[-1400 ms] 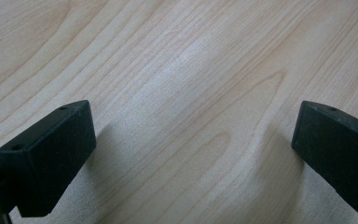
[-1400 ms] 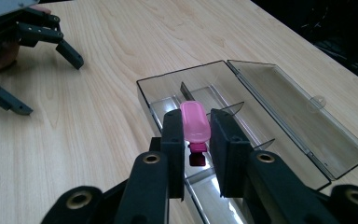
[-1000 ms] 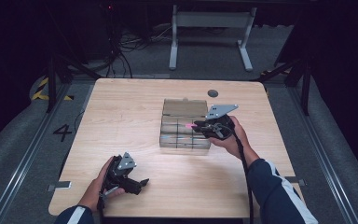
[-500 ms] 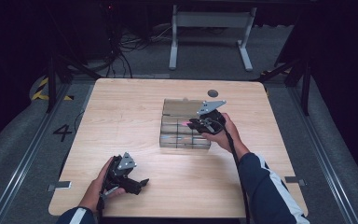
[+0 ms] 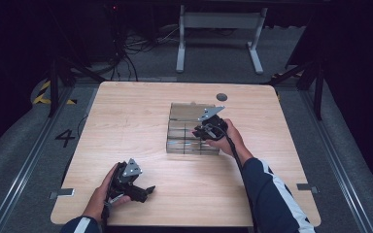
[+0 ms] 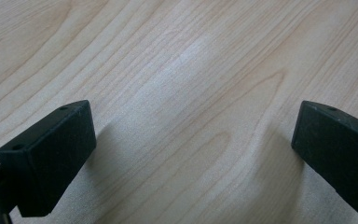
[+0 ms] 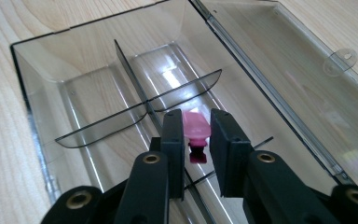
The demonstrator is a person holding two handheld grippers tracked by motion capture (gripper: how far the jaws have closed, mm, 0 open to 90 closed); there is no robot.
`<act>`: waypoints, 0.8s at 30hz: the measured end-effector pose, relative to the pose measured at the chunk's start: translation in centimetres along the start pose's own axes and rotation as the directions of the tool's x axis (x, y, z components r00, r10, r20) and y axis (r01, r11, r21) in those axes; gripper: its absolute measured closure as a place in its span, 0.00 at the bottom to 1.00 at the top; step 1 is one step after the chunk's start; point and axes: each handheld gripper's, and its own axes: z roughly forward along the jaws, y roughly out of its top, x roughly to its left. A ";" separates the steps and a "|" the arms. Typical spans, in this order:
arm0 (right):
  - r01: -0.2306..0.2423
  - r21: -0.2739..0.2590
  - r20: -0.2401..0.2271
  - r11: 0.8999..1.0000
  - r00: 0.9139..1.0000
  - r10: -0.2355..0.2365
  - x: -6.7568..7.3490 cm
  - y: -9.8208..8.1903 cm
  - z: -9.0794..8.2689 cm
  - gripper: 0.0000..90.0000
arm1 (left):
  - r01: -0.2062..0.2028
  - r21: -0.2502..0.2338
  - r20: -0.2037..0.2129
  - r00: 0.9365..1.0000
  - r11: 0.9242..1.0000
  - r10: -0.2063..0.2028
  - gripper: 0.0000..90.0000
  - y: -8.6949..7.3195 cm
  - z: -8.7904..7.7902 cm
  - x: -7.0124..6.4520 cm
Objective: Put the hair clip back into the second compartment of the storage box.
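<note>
A clear plastic compartment box [image 5: 176, 144] lies at the middle of the wooden table [image 5: 126, 121], its lid [image 5: 189, 110] folded open on the far side. My right gripper [image 5: 197, 134] hovers over the box's right part. In the right gripper view this gripper [image 7: 196, 117] is shut on a small pink piece [image 7: 196, 129], held above the clear dividers [image 7: 130, 74] inside the box [image 7: 32, 88]. My left gripper [image 5: 145, 192] rests near the table's front left. Its jaws [image 6: 193, 135] stand wide open over bare wood.
A round black grommet [image 5: 221, 97] is set into the table behind the box. Beyond the far edge stand a white metal frame [image 5: 218, 29] and floor cables [image 5: 126, 43]. The box's open lid [image 7: 303, 79] lies flat on the wood.
My right gripper has moved left and a little nearer, further over the box, still holding the pink piece. The left gripper has stayed put.
</note>
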 end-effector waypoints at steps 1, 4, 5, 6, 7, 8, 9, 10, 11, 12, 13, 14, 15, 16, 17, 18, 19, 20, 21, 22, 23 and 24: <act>0.001 0.005 0.010 1.000 1.000 -0.001 0.0 0.0 0.2 0.82 | 0.001 0.001 0.000 1.000 1.000 -0.001 0.00 0.0 0.0 0.0; 0.017 0.024 0.008 1.000 1.000 -0.017 0.2 0.1 0.5 0.79 | 0.000 0.001 -0.001 1.000 1.000 0.000 0.00 0.0 0.0 0.0; 0.017 0.024 0.008 1.000 1.000 -0.017 0.2 0.1 0.5 0.79 | 0.000 0.001 -0.001 1.000 1.000 0.000 0.00 0.0 0.0 0.0; 0.011 0.031 0.010 0.999 1.000 -0.011 0.1 0.0 0.5 0.79 | 0.000 0.001 -0.002 1.000 1.000 0.000 0.00 0.0 0.0 0.0; 0.005 0.028 0.010 1.000 1.000 -0.005 0.1 0.0 0.5 0.78 | 0.001 0.000 -0.001 1.000 1.000 -0.001 0.00 0.0 0.0 0.0; -0.001 0.024 0.010 1.000 1.000 0.001 0.0 -0.1 0.4 0.78 | 0.001 0.000 -0.002 1.000 1.000 -0.001 0.00 0.0 0.0 0.0; -0.004 0.019 0.006 1.000 1.000 0.004 -0.1 -0.1 0.3 0.77 | 0.001 -0.001 -0.002 1.000 1.000 -0.001 0.00 0.0 0.0 0.0; -0.010 0.018 0.010 1.000 1.000 0.010 0.0 -0.1 0.2 0.77 | -0.001 0.001 -0.001 1.000 1.000 0.001 0.00 0.0 0.0 0.0; -0.011 0.015 0.011 1.000 1.000 0.010 0.0 -0.1 0.1 0.76 | 0.000 0.002 -0.001 1.000 1.000 0.000 0.00 0.0 0.0 0.0; -0.011 0.011 0.009 1.000 1.000 0.011 -0.1 -0.1 0.0 0.76 | 0.000 0.001 -0.002 1.000 1.000 0.000 0.00 0.0 0.0 0.0; -0.019 0.009 0.005 1.000 1.000 0.019 0.0 -0.1 -0.1 0.76 | 0.000 0.001 -0.001 1.000 1.000 0.000 0.00 0.0 0.0 0.0; -0.018 0.007 0.003 1.000 1.000 0.018 0.0 -0.1 -0.3 0.75 | 0.000 0.002 -0.002 1.000 1.000 0.000 0.00 0.0 0.0 0.0; -0.017 0.005 0.001 1.000 1.000 0.017 0.0 -0.1 -0.4 0.75 | -0.001 0.002 -0.003 1.000 1.000 0.001 0.00 0.0 0.0 0.0; -0.021 0.004 0.001 1.000 1.000 0.021 0.1 -0.1 -0.6 0.74 | 0.001 0.000 -0.004 1.000 1.000 -0.001 0.00 0.0 0.0 0.0; -0.021 0.001 -0.003 1.000 1.000 0.021 0.2 -0.1 -0.8 0.74 | 0.001 0.000 -0.004 1.000 1.000 -0.001 0.00 0.0 0.0 0.0; -0.017 0.000 -0.004 1.000 1.000 0.017 0.2 -0.1 -1.0 0.73 | 0.001 0.000 -0.004 1.000 1.000 -0.001 0.00 0.0 0.0 0.0; -0.015 -0.003 -0.003 1.000 1.000 0.015 0.3 -0.1 -1.3 0.72 | 0.002 0.000 -0.005 1.000 1.000 -0.002 0.00 0.0 0.0 -0.1; -0.012 -0.001 -0.004 1.000 1.000 0.012 0.4 -0.1 -1.6 0.72 | 0.003 -0.001 -0.006 1.000 1.000 -0.003 0.00 0.0 0.0 -0.1; -0.006 0.002 -0.004 1.000 1.000 0.006 0.5 -0.1 -1.8 0.71 | 0.000 0.001 -0.007 1.000 1.000 0.000 0.00 0.0 -0.1 0.0; -0.002 0.004 -0.001 1.000 1.000 0.002 0.5 -0.1 -2.1 0.70 | 0.001 0.000 -0.009 1.000 1.000 -0.001 0.00 0.0 -0.1 -0.1; 0.000 0.001 0.000 1.000 1.000 0.000 0.6 -0.2 -2.3 0.70 | 0.005 0.000 -0.011 1.000 1.000 -0.005 0.00 -0.1 -0.1 -0.1; 0.010 -0.004 0.005 1.000 1.000 -0.010 0.7 -0.3 -2.6 0.69 | 0.007 0.001 -0.013 1.000 1.000 -0.007 0.00 -0.1 -0.1 -0.1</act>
